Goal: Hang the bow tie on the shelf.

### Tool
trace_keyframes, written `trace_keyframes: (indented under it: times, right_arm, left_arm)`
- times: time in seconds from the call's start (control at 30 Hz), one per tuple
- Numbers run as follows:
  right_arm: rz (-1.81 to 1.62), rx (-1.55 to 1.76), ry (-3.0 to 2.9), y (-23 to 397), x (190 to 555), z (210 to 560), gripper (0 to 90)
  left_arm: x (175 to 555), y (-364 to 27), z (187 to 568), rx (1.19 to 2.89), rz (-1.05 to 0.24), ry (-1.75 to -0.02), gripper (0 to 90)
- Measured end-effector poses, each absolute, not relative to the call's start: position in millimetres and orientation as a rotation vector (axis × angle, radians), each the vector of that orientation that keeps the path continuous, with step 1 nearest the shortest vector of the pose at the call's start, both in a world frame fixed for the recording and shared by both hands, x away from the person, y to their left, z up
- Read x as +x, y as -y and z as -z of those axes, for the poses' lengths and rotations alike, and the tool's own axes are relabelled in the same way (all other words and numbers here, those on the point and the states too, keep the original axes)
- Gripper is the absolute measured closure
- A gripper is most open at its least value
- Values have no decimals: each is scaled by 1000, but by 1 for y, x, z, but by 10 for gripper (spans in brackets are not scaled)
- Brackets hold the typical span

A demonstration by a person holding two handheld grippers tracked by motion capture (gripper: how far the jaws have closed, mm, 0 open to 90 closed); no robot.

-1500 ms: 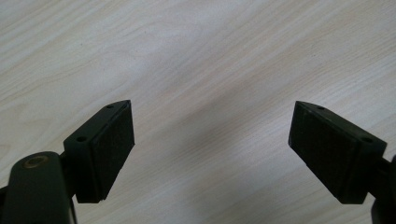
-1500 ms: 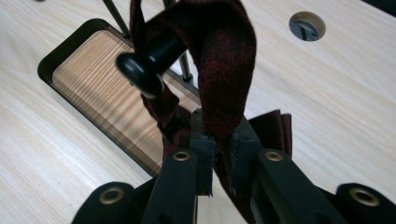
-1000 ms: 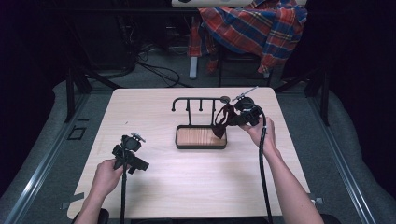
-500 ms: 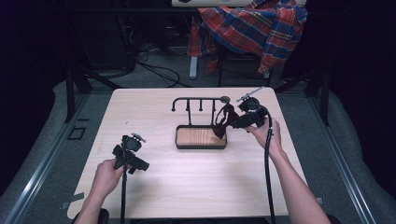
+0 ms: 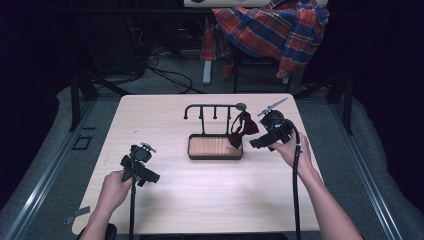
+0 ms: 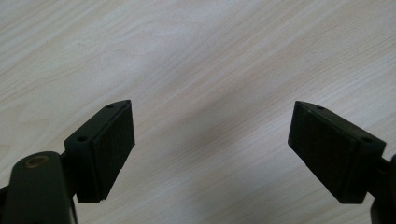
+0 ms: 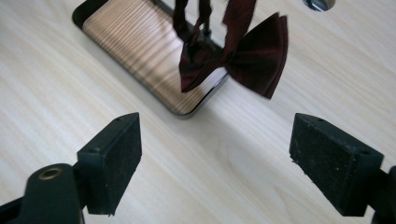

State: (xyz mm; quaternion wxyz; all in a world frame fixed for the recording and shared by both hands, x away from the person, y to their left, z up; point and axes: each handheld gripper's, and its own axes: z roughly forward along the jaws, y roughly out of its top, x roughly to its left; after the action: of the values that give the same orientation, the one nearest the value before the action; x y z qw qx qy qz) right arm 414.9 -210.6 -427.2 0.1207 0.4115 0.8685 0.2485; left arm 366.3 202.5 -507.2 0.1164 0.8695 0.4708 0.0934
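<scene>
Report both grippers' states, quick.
Left gripper: open, holding nothing, over bare table.
Right gripper: open, empty, near the bow tie.

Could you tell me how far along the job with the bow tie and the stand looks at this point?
Apparently done: the dark red bow tie hangs from the right end of the black stand, over its wooden tray. In hand: nothing; the right gripper is open beside the tie, holding nothing. The left gripper is open over bare table. Nothing visible shows what remains.
</scene>
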Motion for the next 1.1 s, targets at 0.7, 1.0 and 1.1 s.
trace_keyframes:
  times: [0.7, 1.0, 1.1]
  right_arm:
    - [-680, 1118, -2629, 211, 368, 439, 80]
    - [-644, 1106, -2673, 214, 352, 455, 30]
    - [-619, 1109, -2687, 216, 344, 463, 29]
  left_arm:
    - [366, -202, 507, 2541, -273, -1376, 147]
    - [366, -202, 507, 2545, -270, -1377, 147]
    - [366, -202, 507, 2543, -273, -1377, 147]
